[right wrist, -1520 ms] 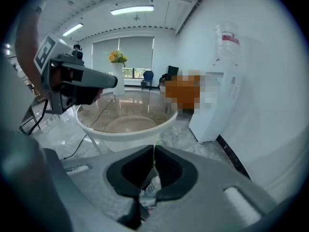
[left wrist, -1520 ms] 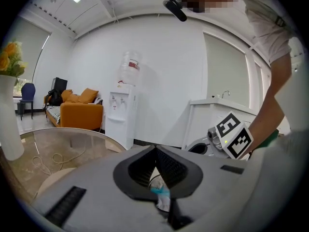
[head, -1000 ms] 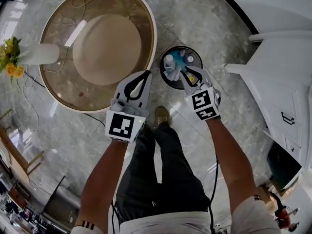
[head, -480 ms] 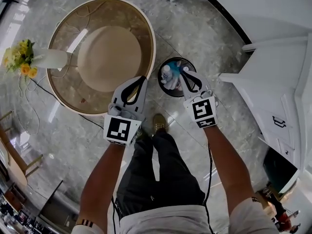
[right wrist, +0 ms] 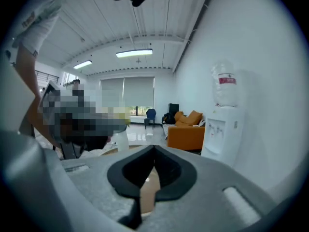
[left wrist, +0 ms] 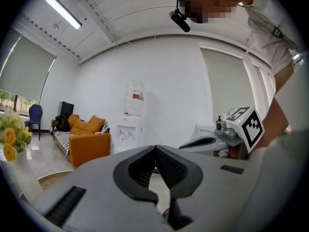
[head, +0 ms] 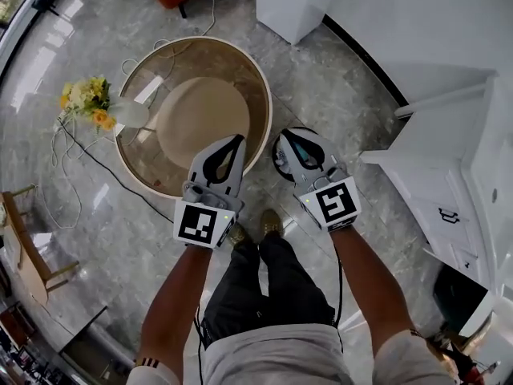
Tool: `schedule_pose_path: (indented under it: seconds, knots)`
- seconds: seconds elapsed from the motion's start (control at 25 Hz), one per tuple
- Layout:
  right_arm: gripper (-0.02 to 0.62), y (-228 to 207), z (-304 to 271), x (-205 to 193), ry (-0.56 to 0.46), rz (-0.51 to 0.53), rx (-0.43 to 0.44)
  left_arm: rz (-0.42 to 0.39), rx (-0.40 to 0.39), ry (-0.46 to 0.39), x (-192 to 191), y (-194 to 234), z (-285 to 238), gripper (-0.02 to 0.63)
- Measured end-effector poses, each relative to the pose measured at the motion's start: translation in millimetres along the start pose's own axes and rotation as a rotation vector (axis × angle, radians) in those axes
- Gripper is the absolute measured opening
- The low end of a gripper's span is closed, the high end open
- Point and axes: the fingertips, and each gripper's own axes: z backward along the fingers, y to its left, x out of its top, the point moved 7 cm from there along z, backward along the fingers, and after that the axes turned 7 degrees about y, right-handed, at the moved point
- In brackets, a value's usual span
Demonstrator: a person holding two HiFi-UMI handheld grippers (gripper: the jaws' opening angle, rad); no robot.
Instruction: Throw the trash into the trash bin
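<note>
The dark round trash bin stands on the marble floor beside the table, and my right gripper hides most of it. My right gripper hangs high above the bin, shut and with nothing between its fingers. Level with it on the left, over the table's near edge, my left gripper is also shut and empty. Both point roughly level into the room. What lies in the bin is hidden.
A round glass-topped table with a beige base fills the upper left, and a vase of yellow flowers stands on its rim. White cabinets line the right. A cable trails over the floor. An orange sofa and a water dispenser stand farther off.
Both grippers have risen away from the bin toward the camera. The right jaws, open over the bin before, are shut now. The bin's trash has gone out of sight behind the right gripper.
</note>
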Motion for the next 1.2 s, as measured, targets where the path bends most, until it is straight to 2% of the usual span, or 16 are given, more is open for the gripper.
schedule_pose_path:
  seconds: [0.28,0.56,0.76,1.04,1.2]
  knots:
    - [0.002,33.5,19.7,86.8,-0.176,-0.058,0.121,-0.026,-0.003,-0.068,65.4,-3.4,42.8,0.0]
    - [0.001,65.7,56.6,160.6,-0.291,-0.045,0.181,-0.093,-0.006,-0.129,128.5,-13.3,94.1,0.0]
    - [0.0,87.5,78.8,185.2,-0.316,-0.042,0.203,-0.085,-0.001,-0.212,164.2,-20.7,123.5,0.0]
    - [0.0,99.5,103.0,205.9,-0.346,-0.049,0.202,-0.106,-0.023,-0.25,188.5,-37.3,147.2,0.0]
    - [0.0,101.2,111.6,215.6,-0.354,-0.013,0.191,-0.119,-0.036,-0.235,193.0,-45.2,153.9,0.0]
